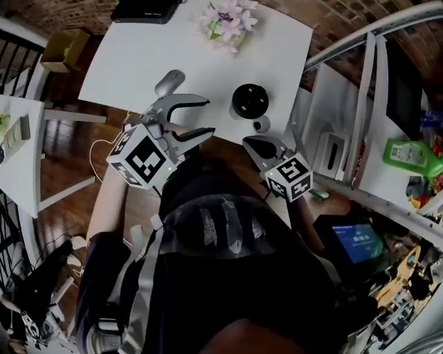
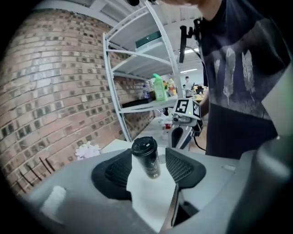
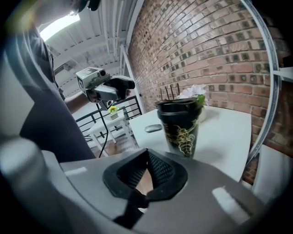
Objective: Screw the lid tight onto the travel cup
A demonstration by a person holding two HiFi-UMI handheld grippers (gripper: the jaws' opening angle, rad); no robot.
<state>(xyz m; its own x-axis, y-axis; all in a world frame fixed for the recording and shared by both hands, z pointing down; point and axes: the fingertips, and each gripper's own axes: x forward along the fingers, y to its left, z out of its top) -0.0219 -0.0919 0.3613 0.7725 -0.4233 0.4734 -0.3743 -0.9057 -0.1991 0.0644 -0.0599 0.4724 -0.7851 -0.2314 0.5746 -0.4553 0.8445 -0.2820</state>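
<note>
The travel cup (image 1: 249,101) is black with a gold leaf pattern and stands upright on the white table (image 1: 138,62) near its front edge, with its black lid on top. My left gripper (image 1: 208,116) hovers a short way to the cup's left at the table's edge, jaws open and empty. In the left gripper view the cup (image 2: 146,157) shows beyond the gap between the pads, apart from them. My right gripper (image 1: 261,146) is shut on nothing, just in front of the cup. The cup (image 3: 180,125) stands beyond it in the right gripper view.
A grey computer mouse (image 1: 169,81) lies on the table left of the cup, and a bunch of pink flowers (image 1: 227,21) sits at the back. A small round grey thing (image 1: 261,125) lies just in front of the cup. White shelving (image 1: 387,138) stands at the right.
</note>
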